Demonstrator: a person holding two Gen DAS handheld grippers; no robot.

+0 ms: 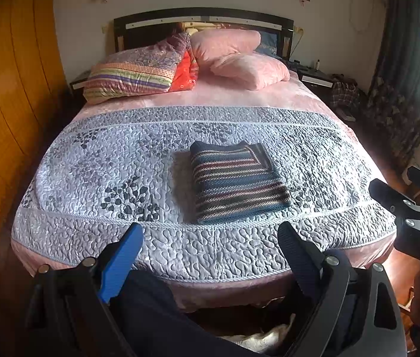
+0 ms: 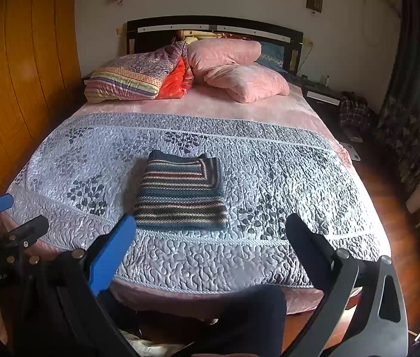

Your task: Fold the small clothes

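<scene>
Orange-brown wooden wardrobe (image 1: pixel 7 95) at far left. Left gripper (image 1: pixel 210 247): jaws spread wide, empty, held off the foot of the bed. Folded striped knit sweater in navy, teal and cream (image 1: pixel 235 180), flat on the grey-blue quilted bedspread (image 1: pixel 97 160), near its foot edge, apart from both grippers. Right gripper (image 2: pixel 211 238): jaws wide apart, empty. Dark patterned curtain (image 2: pixel 412 113) at far right.
</scene>
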